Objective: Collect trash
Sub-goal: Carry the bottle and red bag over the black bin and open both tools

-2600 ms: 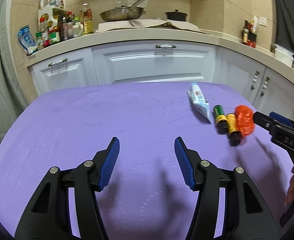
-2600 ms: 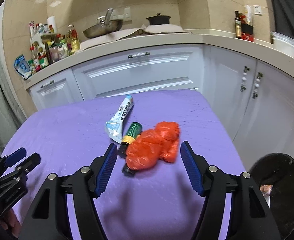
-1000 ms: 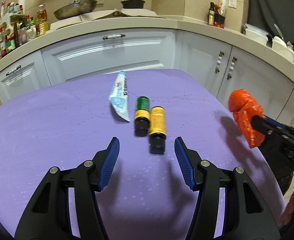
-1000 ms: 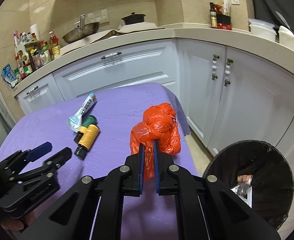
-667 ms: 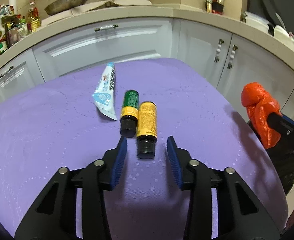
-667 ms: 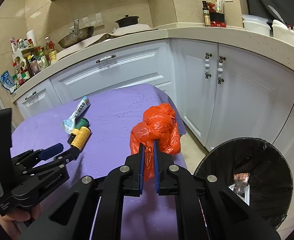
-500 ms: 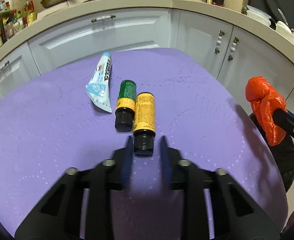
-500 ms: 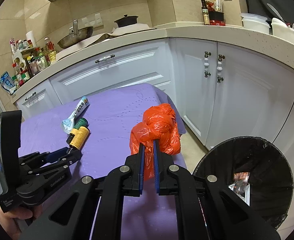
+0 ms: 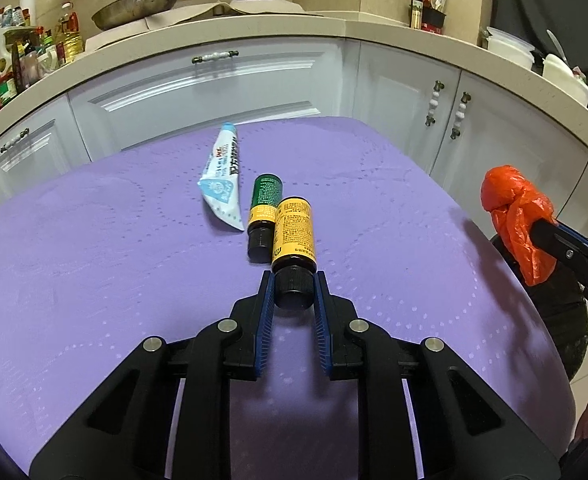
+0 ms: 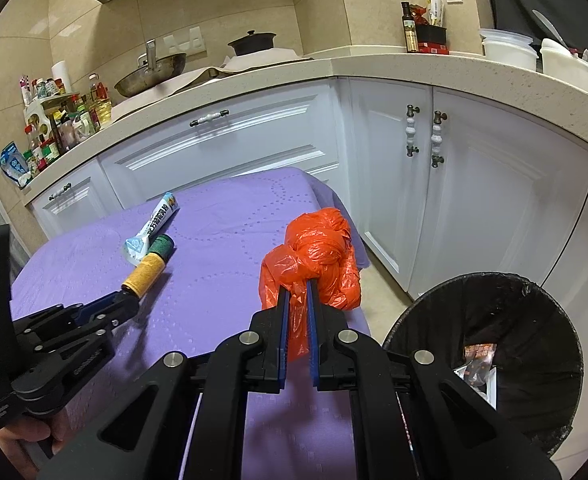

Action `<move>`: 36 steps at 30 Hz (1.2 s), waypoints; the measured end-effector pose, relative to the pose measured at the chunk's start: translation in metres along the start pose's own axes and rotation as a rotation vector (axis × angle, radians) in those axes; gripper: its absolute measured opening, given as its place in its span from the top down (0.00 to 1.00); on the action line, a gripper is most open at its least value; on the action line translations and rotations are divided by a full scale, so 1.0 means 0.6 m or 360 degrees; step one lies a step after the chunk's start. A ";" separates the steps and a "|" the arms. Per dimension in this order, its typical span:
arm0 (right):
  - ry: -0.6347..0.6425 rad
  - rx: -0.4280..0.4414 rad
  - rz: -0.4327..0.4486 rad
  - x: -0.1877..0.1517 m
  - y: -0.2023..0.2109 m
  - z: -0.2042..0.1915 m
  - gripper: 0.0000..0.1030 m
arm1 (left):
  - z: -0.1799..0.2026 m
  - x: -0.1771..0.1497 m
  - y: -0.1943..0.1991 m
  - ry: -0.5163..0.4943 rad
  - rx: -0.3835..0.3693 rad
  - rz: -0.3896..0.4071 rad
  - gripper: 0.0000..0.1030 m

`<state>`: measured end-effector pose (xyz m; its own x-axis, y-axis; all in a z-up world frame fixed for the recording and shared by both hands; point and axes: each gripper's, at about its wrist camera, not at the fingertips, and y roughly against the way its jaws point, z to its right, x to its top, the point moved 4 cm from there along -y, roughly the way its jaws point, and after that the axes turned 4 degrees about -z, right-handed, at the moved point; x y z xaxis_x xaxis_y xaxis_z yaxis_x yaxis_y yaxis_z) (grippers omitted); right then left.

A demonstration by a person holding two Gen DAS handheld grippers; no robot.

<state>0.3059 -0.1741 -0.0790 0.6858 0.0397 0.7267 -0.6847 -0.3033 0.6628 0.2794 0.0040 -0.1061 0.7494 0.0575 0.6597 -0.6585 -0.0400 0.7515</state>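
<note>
The jaws of the left gripper, which are wide apart 1.0 s earlier, are now brought together around the black cap of the yellow bottle; both pads appear to touch the cap, so it is judged as clamped or very nearly so. The bottle is not yet lifted and lies on the purple table. This means that a 2nd piece of trash is being taken while the 1st is already carried.

The right gripper is closed on the orange bag, as it is 1.0 s ago (the bag hangs in the air past the table edge, near the black bin but not above its opening).

The long axis of the yellow bottle runs away from the left gripper, almost in line with its fingers; the cap points toward the gripper and the base toward the cabinets. The green bottle lies parallel, just beside it on the left, and the tube is next to that.
</note>
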 end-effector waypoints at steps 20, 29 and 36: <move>-0.0046 -0.0191 0.0066 -0.020 0.063 0.064 0.92 | 0.034 -0.003 0.097 -0.0066 -0.0116 0.0153 0.82; -0.0152 -0.0345 0.0096 -0.045 0.114 0.145 0.92 | 0.149 -0.007 0.116 -0.0250 -0.0278 0.0197 0.82; -0.0222 -0.0460 0.0106 -0.064 0.141 0.205 0.92 | 0.253 -0.011 0.120 -0.0414 -0.0404 0.0216 0.82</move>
<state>0.2522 -0.3181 -0.0730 0.6508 -0.1079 0.7515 -0.7570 -0.0172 0.6531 0.2373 -0.1509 -0.0550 0.6254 -0.1877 0.7574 -0.7247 0.2201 0.6530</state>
